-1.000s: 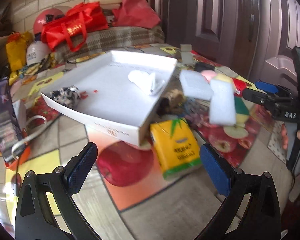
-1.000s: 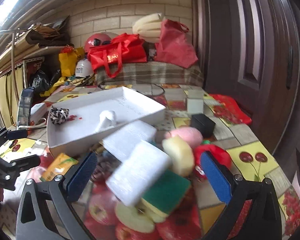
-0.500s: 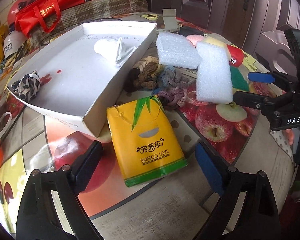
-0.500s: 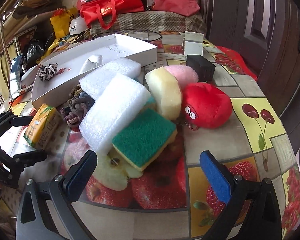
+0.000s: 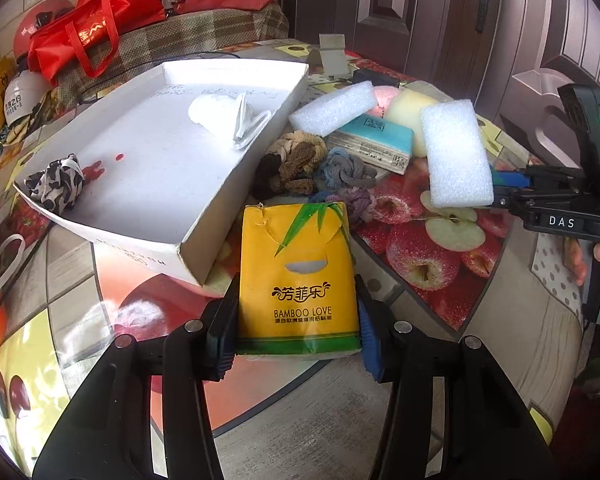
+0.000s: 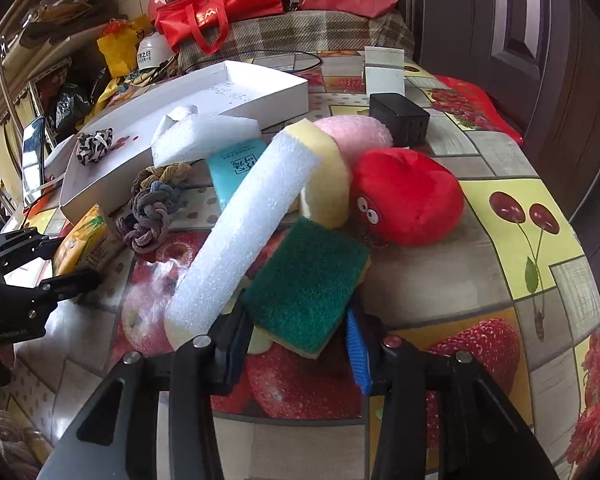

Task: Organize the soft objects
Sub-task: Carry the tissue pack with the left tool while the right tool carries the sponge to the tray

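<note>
Left wrist view: your left gripper (image 5: 298,334) closing jaws on yellow tissue pack (image 5: 298,276), pads pressing both its sides. White tray (image 5: 204,236) sitting at 11 o'clock of pack; hair ties (image 5: 312,168) at 12.

Right wrist view: your right gripper (image 6: 296,340) closing jaws around green sponge (image 6: 306,286), pads touching its near edges. White foam block (image 6: 246,236) lying at 10 o'clock, red plush toy (image 6: 406,196) at 1.
</note>
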Available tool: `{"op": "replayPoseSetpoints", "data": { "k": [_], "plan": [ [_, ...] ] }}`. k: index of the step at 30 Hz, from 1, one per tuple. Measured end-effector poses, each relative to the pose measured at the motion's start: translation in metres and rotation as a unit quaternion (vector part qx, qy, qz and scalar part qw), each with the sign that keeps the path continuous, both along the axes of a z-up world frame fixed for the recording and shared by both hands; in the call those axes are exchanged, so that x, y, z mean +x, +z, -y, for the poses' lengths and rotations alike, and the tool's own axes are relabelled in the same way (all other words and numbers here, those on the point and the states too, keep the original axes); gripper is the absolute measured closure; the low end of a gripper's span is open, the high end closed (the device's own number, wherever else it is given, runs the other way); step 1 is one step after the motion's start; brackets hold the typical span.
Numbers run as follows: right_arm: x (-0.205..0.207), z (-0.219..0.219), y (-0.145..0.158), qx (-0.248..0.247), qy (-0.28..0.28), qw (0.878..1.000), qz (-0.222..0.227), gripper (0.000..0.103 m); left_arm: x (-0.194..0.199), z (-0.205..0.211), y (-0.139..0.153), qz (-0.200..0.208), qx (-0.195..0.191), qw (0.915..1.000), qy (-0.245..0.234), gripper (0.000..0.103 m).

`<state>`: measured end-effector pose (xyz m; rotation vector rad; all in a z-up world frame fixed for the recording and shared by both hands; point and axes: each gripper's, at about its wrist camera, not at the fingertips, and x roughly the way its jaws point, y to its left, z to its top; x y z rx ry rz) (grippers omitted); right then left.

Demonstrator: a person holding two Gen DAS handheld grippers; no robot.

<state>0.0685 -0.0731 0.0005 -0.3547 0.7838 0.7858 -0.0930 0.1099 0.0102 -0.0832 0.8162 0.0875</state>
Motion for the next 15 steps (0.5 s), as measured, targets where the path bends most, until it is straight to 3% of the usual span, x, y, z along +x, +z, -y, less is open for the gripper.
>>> {"op": "replayPoseSetpoints", "data": {
  "k": [4, 8, 12, 15],
  "plan": [
    [-0.002, 0.027, 0.004, 0.041, -0.028, 0.999, 0.007, 0.061, -0.013, 0.004, 0.012, 0.046, 0.015, 0.9988, 0.005, 0.054],
    [-0.011, 0.053, 0.024, 0.112, -0.061, 0.991, 0.049, 0.061, -0.028, 0.009, 0.025, 0.098, 0.038, 0.9943, 0.013, 0.054],
    [-0.033, 0.056, 0.049, 0.171, -0.047, 0.975, 0.132, 0.061, -0.043, 0.01, 0.038, 0.176, 0.097, 0.9786, 0.047, 0.054],
    [-0.046, 0.038, 0.055, 0.172, -0.027, 0.966, 0.189, 0.06, -0.041, -0.001, 0.043, 0.203, 0.124, 0.9684, 0.077, 0.054]
  ]
}}
